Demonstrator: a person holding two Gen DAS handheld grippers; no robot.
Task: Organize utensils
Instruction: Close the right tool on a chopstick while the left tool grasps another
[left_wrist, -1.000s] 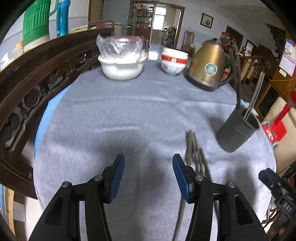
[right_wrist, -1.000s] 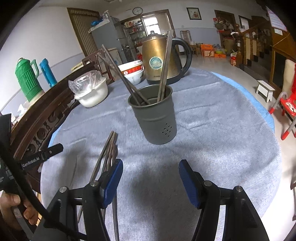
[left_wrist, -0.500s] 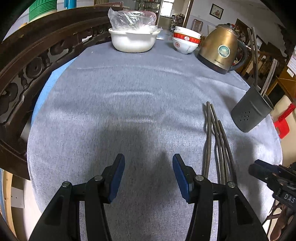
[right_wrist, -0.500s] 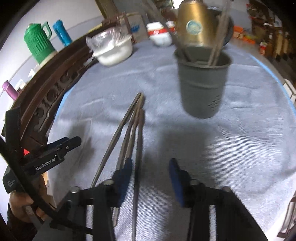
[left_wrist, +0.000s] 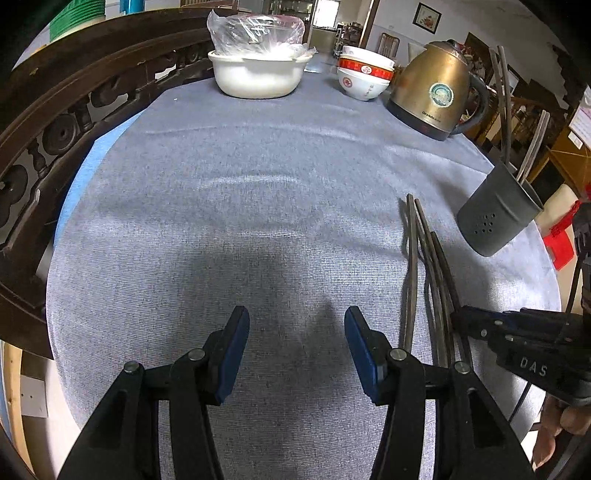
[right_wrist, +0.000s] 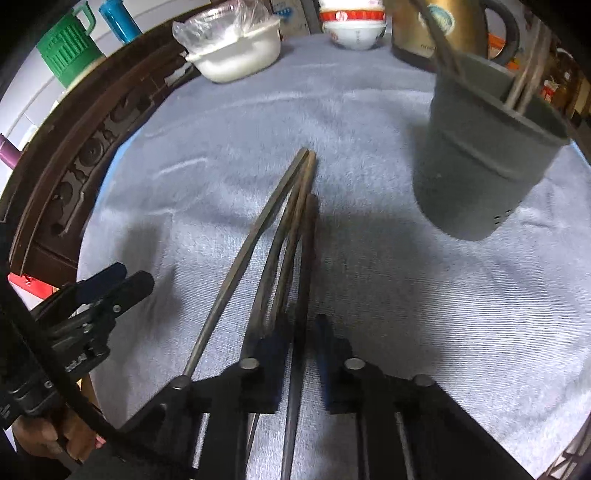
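Observation:
Several dark chopsticks lie side by side on the grey tablecloth. My right gripper is down over their near ends, shut on the rightmost chopstick, which runs between the blue pads. A grey utensil holder with several chopsticks upright in it stands to the right. In the left wrist view the chopsticks and holder lie right of my left gripper. It is open over bare cloth, nothing between its fingers. The right gripper's tip rests on the chopsticks there.
At the table's far side stand a brass kettle, stacked red-and-white bowls and a white pot under plastic wrap. A carved dark wooden chair back curves along the left edge. A green thermos stands behind it.
My right gripper has swung down and left from the holder to the chopsticks, and its jaws have closed on one. The left gripper dipped a little toward the cloth, then kept still.

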